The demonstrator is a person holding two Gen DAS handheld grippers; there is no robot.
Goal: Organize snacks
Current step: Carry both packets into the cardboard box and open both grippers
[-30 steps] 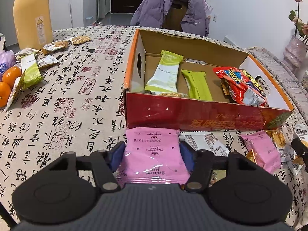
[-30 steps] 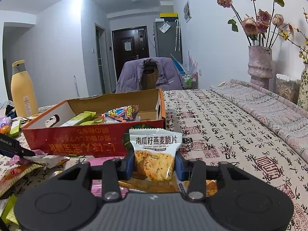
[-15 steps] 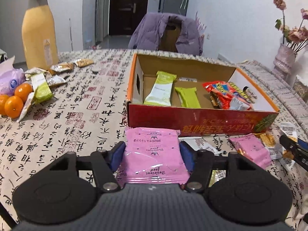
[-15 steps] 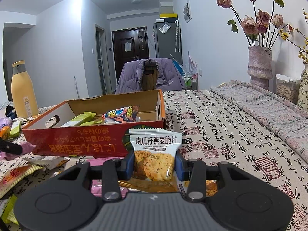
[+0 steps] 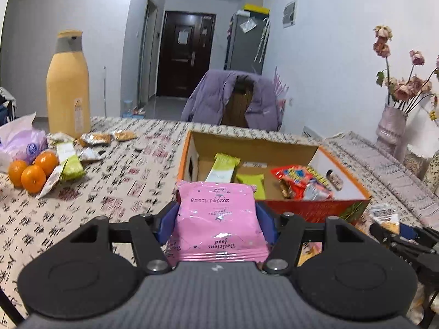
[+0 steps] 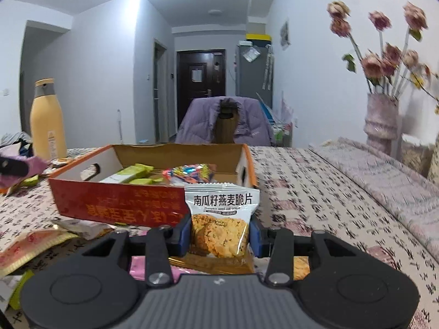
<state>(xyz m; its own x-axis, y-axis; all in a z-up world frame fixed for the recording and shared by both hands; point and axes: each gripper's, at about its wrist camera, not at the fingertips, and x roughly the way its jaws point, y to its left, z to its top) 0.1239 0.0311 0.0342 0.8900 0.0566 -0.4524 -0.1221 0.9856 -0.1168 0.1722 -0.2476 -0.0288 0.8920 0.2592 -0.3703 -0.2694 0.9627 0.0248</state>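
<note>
- Between the blue pads of the left gripper (image 5: 216,223) sits a pink snack packet (image 5: 216,219), clamped by its two side edges and lifted clear of the table, just near of the red cardboard box (image 5: 315,209).
- Light and soft is how that packet looks to handle: glossy film puffed with air, so it should give under pressure and could slip if the hold loosens. The side seams, where the pads already press, seem the firmest place.
- Over on the right, the right gripper (image 6: 219,235) has its fingers narrowly closed on an oat crisp packet (image 6: 222,219), standing upright just near of the box's near right corner.
- Its contents are probably brittle wafers, so a hard squeeze risks crumbling them; a grip on the lower half leaves the crimped top free.
- Inside the box lie green bars (image 5: 251,185) at the left and a red wrapper (image 5: 295,176) at the right, with bare cardboard between and behind them.
- Loose packets still litter the patterned tablecloth (image 5: 123,178) near the box.
</note>
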